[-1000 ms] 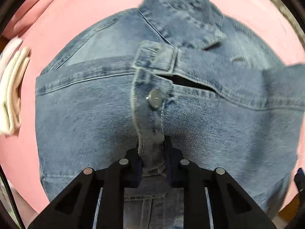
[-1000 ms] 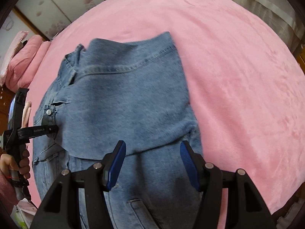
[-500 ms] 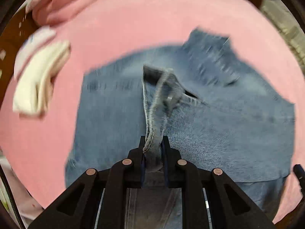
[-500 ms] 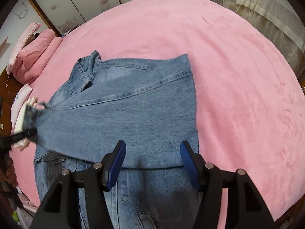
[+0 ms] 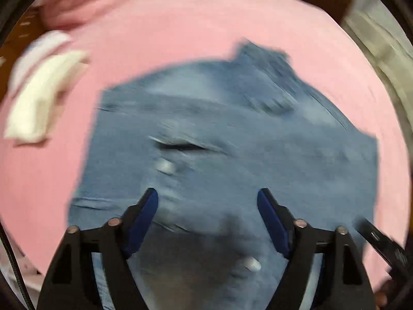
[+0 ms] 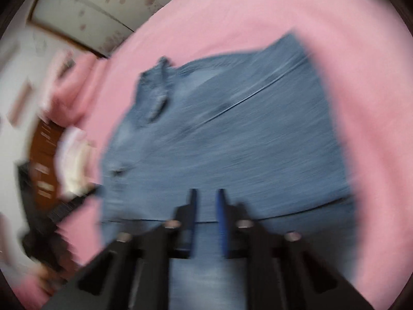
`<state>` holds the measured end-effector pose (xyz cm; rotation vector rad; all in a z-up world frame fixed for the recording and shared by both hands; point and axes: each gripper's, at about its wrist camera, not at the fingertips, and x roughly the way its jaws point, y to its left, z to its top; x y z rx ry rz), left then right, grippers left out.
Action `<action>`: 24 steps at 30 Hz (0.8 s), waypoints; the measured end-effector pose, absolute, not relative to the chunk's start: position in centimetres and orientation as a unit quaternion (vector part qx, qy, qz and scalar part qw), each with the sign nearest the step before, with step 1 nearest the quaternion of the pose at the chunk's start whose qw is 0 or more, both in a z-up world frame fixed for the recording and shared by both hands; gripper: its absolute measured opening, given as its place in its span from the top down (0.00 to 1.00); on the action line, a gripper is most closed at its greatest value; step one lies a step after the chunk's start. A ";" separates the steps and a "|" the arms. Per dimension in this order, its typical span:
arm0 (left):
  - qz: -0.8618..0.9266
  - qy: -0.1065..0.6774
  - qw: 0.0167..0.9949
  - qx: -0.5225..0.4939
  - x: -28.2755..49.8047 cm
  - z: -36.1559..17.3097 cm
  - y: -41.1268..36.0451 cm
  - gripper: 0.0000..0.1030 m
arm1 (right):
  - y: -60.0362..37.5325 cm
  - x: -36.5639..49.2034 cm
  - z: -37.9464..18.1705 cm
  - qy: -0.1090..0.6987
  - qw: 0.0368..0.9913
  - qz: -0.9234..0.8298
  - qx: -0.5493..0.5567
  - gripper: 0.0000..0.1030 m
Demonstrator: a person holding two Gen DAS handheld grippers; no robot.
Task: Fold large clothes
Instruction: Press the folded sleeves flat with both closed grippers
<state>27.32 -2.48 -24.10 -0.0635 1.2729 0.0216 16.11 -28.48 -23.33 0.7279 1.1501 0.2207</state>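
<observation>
- Left hand-held gripper (image 5: 207, 204): jaws just opened, spread above the denim jacket (image 5: 232, 142), nothing pinched; the cuff judged released to lie flat.
- Right hand-held gripper (image 6: 206, 206): jaws just closed, nearly pressed together, whether on the sleeve fold cannot be told.
- Jacket laid on the pink bed (image 5: 180, 25).

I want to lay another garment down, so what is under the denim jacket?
The denim jacket lies on a pink blanket, which shows all round it. The folded-over denim hides its own lower layers and whatever lies beneath the jacket's middle.

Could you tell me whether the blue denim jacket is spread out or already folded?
Partly folded: the blue denim jacket has a panel doubled over its front on the pink blanket.
</observation>
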 end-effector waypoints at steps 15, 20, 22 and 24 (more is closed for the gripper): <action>0.064 0.668 0.740 0.054 29.1 -32.1 -0.9 0.94 | -25.8 17.2 -28.3 0.578 0.767 0.099 0.260 1.00; 0.015 0.672 0.740 0.034 29.0 -32.0 0.7 0.98 | -34.7 13.8 -27.0 0.559 0.804 -0.056 0.197 1.00; 0.031 0.671 0.738 0.059 29.0 -31.9 -0.3 0.98 | -34.8 13.8 -26.3 0.553 0.809 -0.088 0.177 1.00; 0.024 0.661 0.748 0.054 29.3 -31.0 -1.8 0.98 | -33.6 14.3 -24.9 0.542 0.819 -0.117 0.145 1.00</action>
